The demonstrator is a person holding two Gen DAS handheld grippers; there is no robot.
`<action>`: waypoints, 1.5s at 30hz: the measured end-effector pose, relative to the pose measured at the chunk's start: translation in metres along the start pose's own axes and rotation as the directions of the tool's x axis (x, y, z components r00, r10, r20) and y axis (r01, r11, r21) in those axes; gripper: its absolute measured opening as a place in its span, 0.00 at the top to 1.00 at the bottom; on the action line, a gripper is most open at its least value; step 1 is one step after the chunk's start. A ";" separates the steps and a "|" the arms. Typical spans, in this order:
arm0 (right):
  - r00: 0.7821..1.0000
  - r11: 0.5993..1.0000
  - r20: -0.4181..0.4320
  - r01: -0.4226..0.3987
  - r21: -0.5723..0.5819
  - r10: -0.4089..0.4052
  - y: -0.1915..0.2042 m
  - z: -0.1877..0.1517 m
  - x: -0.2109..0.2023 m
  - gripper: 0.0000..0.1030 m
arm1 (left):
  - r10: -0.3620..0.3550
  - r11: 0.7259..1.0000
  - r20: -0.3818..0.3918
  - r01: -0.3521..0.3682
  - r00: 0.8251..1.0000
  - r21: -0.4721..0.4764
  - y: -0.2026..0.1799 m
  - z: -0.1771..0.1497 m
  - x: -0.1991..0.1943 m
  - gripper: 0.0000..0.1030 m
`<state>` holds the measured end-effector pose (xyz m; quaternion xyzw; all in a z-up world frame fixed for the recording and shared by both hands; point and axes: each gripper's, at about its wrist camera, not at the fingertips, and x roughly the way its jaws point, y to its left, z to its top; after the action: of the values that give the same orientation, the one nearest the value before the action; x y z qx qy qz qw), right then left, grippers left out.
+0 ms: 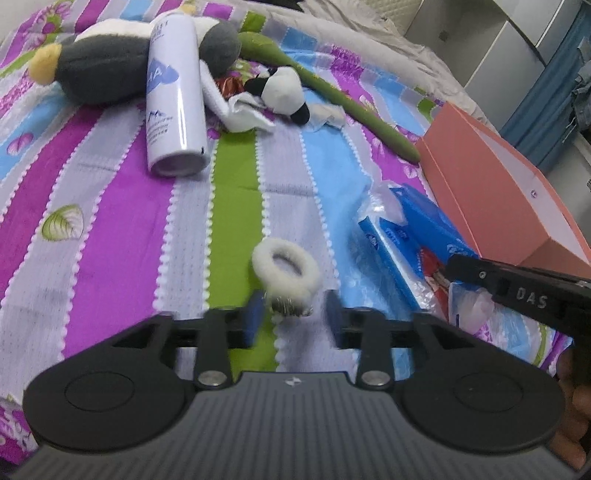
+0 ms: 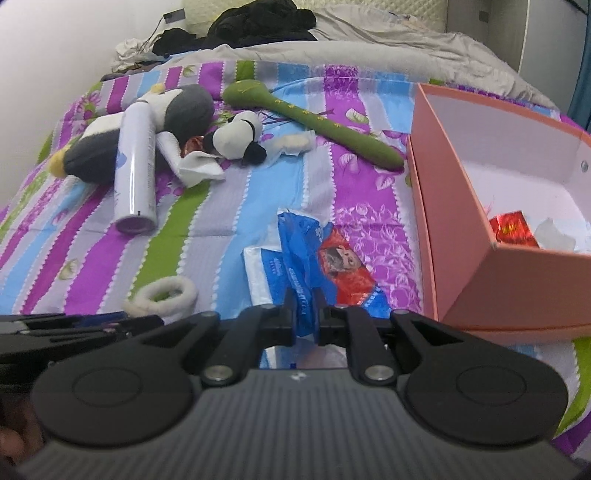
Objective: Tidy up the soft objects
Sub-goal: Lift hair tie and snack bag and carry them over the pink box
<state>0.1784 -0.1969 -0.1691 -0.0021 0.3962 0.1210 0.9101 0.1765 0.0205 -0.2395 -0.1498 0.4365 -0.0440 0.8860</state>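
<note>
The left gripper (image 1: 293, 317) has its jaws standing partly apart, with the near edge of a white fluffy ring (image 1: 286, 273) lying between the blue pads (image 1: 253, 315); the pads do not press on it, and the ring rests on the striped bedspread (image 1: 110, 229) just ahead of the jaws. The right gripper (image 2: 304, 319) has its jaws drawn almost together, pinching a crumpled blue plastic wrapper (image 2: 301, 258) that lies with a torn red and blue packet just ahead of them.

To the right of the right jaws, close by, stands an open pink box (image 2: 517, 266); inside it lie a shiny red packet (image 2: 511, 229) and some white paper. In the left wrist view the same box sits ahead and to the right of the left jaws, beyond the blue wrappers.

Farther ahead of both jaws, well apart from them, a white spray can (image 1: 175, 96) lies on its side, resting against a large grey and white plush toy (image 1: 103, 70) with a yellow tip. Just right of the can lie a crumpled white cloth (image 1: 243, 114) and a small black and white plush (image 1: 284, 92). A long green plush stem (image 1: 332, 92) runs slantwise from behind the small plush toward the box's far corner.

At the bed's far end lie a grey blanket (image 2: 369, 37) and dark clothing (image 2: 258, 22).
</note>
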 end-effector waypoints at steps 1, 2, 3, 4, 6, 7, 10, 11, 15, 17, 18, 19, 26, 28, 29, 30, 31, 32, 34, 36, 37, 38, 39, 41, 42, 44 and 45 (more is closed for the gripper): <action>1.000 1.000 -0.005 -0.011 0.010 0.011 -0.002 0.000 -0.001 0.85 | 0.004 1.000 -0.006 -0.004 1.000 -0.006 0.002 0.000 -0.001 0.42; 1.000 0.999 -0.013 -0.024 0.022 0.025 -0.004 0.000 -0.003 0.81 | 0.009 1.000 0.000 -0.009 1.000 -0.012 0.003 -0.001 -0.004 0.42; 0.999 0.999 -0.019 -0.037 0.030 0.037 -0.005 0.000 -0.004 0.76 | 0.005 1.000 0.007 -0.005 1.000 -0.011 0.004 -0.002 -0.008 0.42; 0.999 0.998 -0.023 -0.047 0.039 0.048 -0.007 -0.001 -0.006 0.74 | 0.001 1.000 0.009 0.000 1.000 -0.013 0.005 -0.002 -0.010 0.42; 0.998 0.997 -0.017 -0.052 0.052 0.053 -0.011 0.001 -0.012 0.69 | -0.003 1.000 0.020 0.003 1.000 -0.020 0.007 -0.001 -0.015 0.42; 0.999 0.998 -0.019 -0.047 0.047 0.047 -0.011 0.002 -0.014 0.67 | -0.002 1.000 0.032 0.003 0.999 -0.017 0.007 0.001 -0.017 0.42; 0.998 0.997 -0.017 -0.060 0.056 0.061 -0.014 0.006 -0.018 0.64 | -0.018 1.000 0.052 0.017 0.998 0.021 0.001 0.006 -0.021 0.42; 0.998 0.996 -0.013 -0.064 0.062 0.065 -0.015 0.008 -0.018 0.64 | -0.018 0.999 0.055 0.017 0.998 0.034 -0.001 0.007 -0.021 0.42; 0.996 0.995 -0.032 -0.078 0.060 0.080 -0.015 0.010 -0.010 0.63 | -0.007 0.998 0.042 0.004 0.999 0.066 -0.003 0.007 -0.012 0.42; 0.995 0.995 -0.044 -0.087 0.057 0.089 -0.015 0.009 -0.004 0.63 | 0.013 0.995 0.031 -0.016 0.999 0.095 -0.004 0.005 -0.006 0.42; 0.994 0.995 -0.052 -0.089 0.053 0.091 -0.015 0.008 0.000 0.63 | 0.025 0.994 0.024 -0.027 0.999 0.106 -0.004 0.004 -0.002 0.41; 0.994 0.995 -0.062 -0.091 0.048 0.094 -0.014 0.008 0.004 0.63 | 0.033 0.993 0.015 -0.034 0.999 0.116 -0.003 0.003 0.003 0.39; 0.983 0.992 -0.135 -0.122 0.017 0.123 -0.015 0.007 0.035 0.65 | 0.106 0.967 -0.005 -0.102 0.994 0.232 -0.011 -0.005 0.031 0.53; 0.980 0.993 -0.164 -0.114 0.021 0.116 -0.017 0.008 0.042 0.71 | 0.136 0.955 -0.010 -0.128 0.991 0.267 -0.017 -0.002 0.037 0.72; 0.978 0.994 -0.175 -0.107 0.026 0.110 -0.020 0.009 0.045 0.79 | 0.140 0.951 -0.017 -0.130 0.990 0.281 -0.020 -0.001 0.039 0.77; 0.977 0.994 -0.185 -0.105 0.042 0.111 -0.023 0.011 0.047 0.82 | 0.142 0.946 -0.026 -0.128 0.990 0.297 -0.023 0.002 0.041 0.79; 0.975 0.992 -0.187 -0.109 0.067 0.120 -0.027 0.013 0.049 0.83 | 0.146 0.942 -0.033 -0.129 0.989 0.309 -0.026 0.005 0.042 0.80; 0.974 0.990 -0.188 -0.112 0.086 0.127 -0.031 0.016 0.050 0.85 | 0.151 0.941 -0.041 -0.131 0.988 0.313 -0.027 0.008 0.045 0.81; 0.973 0.988 -0.189 -0.113 0.107 0.132 -0.036 0.021 0.052 0.86 | 0.146 0.950 -0.053 -0.125 0.988 0.285 -0.027 0.016 0.048 0.81; 0.973 0.989 -0.193 -0.102 0.110 0.122 -0.037 0.025 0.053 0.87 | 0.145 0.959 -0.072 -0.122 0.987 0.256 -0.026 0.024 0.053 0.81; 0.974 0.989 -0.194 -0.098 0.113 0.118 -0.039 0.027 0.052 0.87 | 0.144 0.960 -0.075 -0.121 0.987 0.252 -0.027 0.026 0.053 0.81; 0.974 0.989 -0.195 -0.091 0.118 0.113 -0.040 0.029 0.051 0.87 | 0.144 0.961 -0.078 -0.120 0.987 0.251 -0.027 0.028 0.054 0.81; 0.974 0.989 -0.198 -0.086 0.122 0.109 -0.042 0.032 0.051 0.87 | 0.145 0.961 -0.080 -0.121 0.986 0.251 -0.028 0.030 0.055 0.81; 0.976 0.990 -0.196 -0.075 0.123 0.098 -0.045 0.035 0.048 0.87 | 0.137 0.964 -0.079 -0.115 0.987 0.239 -0.028 0.034 0.055 0.81; 0.976 0.990 -0.196 -0.070 0.124 0.093 -0.047 0.037 0.047 0.87 | 0.131 0.968 -0.083 -0.109 0.988 0.225 -0.027 0.035 0.055 0.81; 0.977 0.990 -0.191 -0.067 0.127 0.090 -0.050 0.037 0.047 0.87 | 0.116 0.976 -0.082 -0.098 0.990 0.196 -0.025 0.038 0.055 0.81; 0.977 0.989 -0.191 -0.067 0.131 0.092 -0.052 0.036 0.048 0.87 | 0.113 0.977 -0.075 -0.097 0.991 0.192 -0.025 0.039 0.055 0.81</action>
<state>0.2475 -0.2328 -0.1838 0.0581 0.4905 0.1318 0.8595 0.2423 -0.0055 -0.2513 -0.0403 0.4752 -0.0445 0.8778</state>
